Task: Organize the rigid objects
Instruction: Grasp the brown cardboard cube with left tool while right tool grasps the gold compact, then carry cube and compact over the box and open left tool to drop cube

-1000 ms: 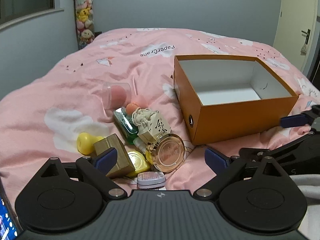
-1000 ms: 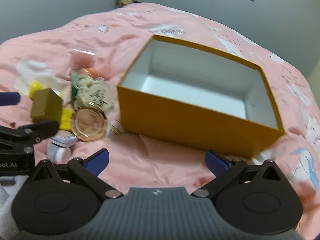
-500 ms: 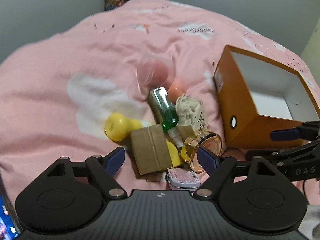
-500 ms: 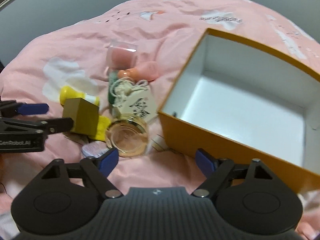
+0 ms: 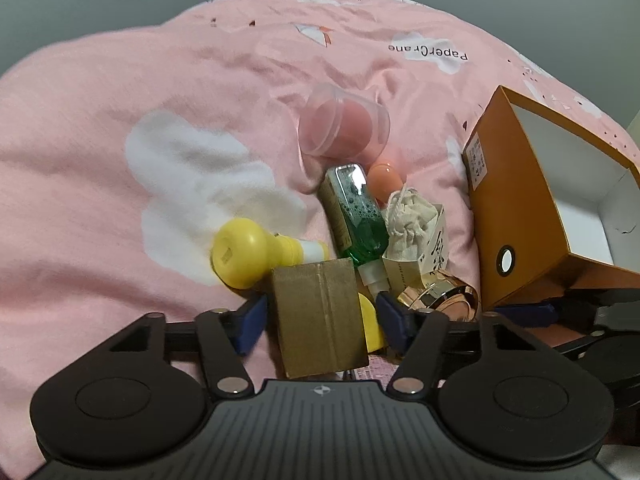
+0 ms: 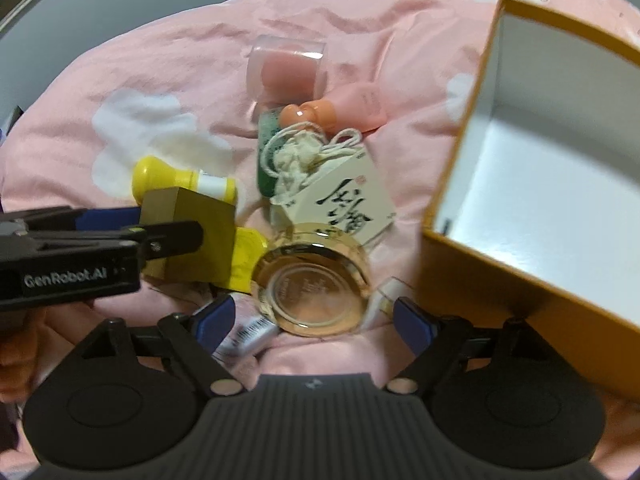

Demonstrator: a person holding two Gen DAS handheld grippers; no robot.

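A pile of small objects lies on the pink bed beside an open orange box (image 5: 516,216), which also shows in the right wrist view (image 6: 492,264). My left gripper (image 5: 322,320) is open, its jaws on either side of a gold-brown box (image 5: 320,316), seen from the side in the right wrist view (image 6: 200,236); I cannot tell if the pads touch it. My right gripper (image 6: 312,320) is open around a round gold compact (image 6: 312,284), which also shows in the left wrist view (image 5: 440,294). A yellow bottle (image 5: 248,252) and a green bottle (image 5: 356,216) lie behind.
A clear tub holding a pink sponge (image 5: 344,126), an orange-capped pink tube (image 6: 340,112), a white paper box with a cloth pouch (image 6: 336,192) and a small white case (image 6: 244,332) lie in the pile. Pink bedding (image 5: 140,160) spreads left.
Both grippers moved down and in toward the pile. The left jaws now straddle the gold-brown box and have narrowed; the right jaws now straddle the gold compact.
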